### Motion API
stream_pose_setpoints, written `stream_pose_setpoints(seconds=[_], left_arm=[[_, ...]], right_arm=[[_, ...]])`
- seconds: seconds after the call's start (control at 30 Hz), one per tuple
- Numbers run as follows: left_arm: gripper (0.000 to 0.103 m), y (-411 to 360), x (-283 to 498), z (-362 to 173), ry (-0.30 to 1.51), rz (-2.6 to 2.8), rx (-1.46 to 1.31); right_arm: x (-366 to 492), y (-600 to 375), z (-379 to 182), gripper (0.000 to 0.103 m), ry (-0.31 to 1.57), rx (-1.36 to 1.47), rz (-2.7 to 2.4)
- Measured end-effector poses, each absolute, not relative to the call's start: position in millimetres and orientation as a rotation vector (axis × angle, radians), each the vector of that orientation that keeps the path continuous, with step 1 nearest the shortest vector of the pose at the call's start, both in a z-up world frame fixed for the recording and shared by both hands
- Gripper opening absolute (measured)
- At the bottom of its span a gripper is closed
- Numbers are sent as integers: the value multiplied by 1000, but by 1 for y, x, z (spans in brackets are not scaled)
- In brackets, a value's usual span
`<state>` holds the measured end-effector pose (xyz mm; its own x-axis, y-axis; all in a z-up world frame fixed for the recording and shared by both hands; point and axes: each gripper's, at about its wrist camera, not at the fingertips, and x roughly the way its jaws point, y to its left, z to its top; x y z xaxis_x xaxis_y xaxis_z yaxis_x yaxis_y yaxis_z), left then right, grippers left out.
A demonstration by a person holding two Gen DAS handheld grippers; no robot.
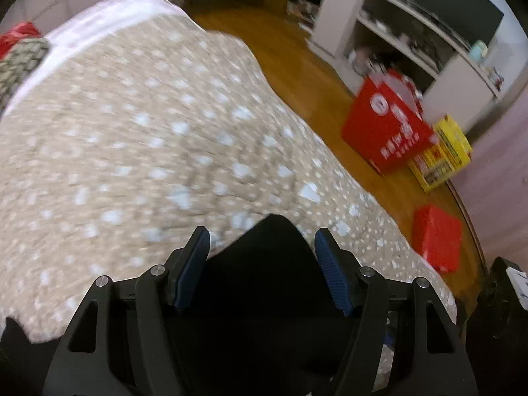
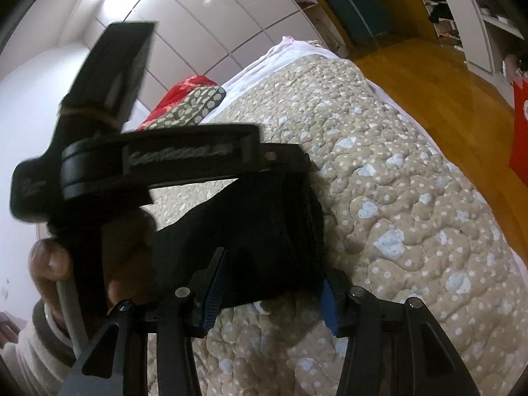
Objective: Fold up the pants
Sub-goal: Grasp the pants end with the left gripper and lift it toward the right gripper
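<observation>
The black pants lie on a beige quilted bedspread with pale blue spots. In the left wrist view my left gripper is open, its blue pads on either side of a black fabric corner, not closed on it. In the right wrist view my right gripper is open, and the folded black pants sit between and beyond its fingers. The other gripper's black body, held in a hand, hangs over the pants at the left.
The bed edge falls off to a wooden floor on the right. A red box, a yellow box and a small red box stand on the floor. White shelves are behind. Red and patterned pillows lie at the bed's head.
</observation>
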<state>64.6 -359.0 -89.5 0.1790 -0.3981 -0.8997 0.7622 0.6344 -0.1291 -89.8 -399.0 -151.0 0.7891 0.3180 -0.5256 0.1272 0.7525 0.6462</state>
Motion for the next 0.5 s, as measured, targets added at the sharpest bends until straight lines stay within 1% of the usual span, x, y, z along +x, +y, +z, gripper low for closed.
stream_pose_setpoints(seconds=[0.03, 0.13, 0.17, 0.2, 0.23, 0.27, 0.3, 0.33, 0.4, 0.5], left_arm=[[66, -364, 65, -98, 1124, -855, 425], [66, -370, 59, -103, 1057, -878, 491], [65, -368, 59, -102, 1054, -886, 487], [59, -367, 61, -102, 1055, -891, 479], [55, -364, 63, -100, 1060, -902, 463], [48, -360, 66, -98, 1069, -915, 444], [43, -355, 69, -96, 1081, -922, 424], [41, -350, 72, -92, 1097, -928, 399], [41, -337, 76, -77, 1095, -944, 339], [41, -309, 75, -39, 1009, -933, 296]], right_arm=[[-89, -400, -152, 48, 666, 733, 114], [-87, -403, -154, 47, 659, 749, 122], [-85, -403, -154, 36, 664, 744, 123], [-83, -403, -154, 27, 669, 738, 118], [-79, -404, -155, 14, 674, 744, 124], [-75, -404, -156, 11, 678, 751, 134], [-72, -403, -155, 11, 678, 745, 129], [-72, -401, -150, 10, 668, 724, 127], [-73, -396, -136, 10, 639, 690, 135], [-68, -386, -109, 10, 593, 649, 179]])
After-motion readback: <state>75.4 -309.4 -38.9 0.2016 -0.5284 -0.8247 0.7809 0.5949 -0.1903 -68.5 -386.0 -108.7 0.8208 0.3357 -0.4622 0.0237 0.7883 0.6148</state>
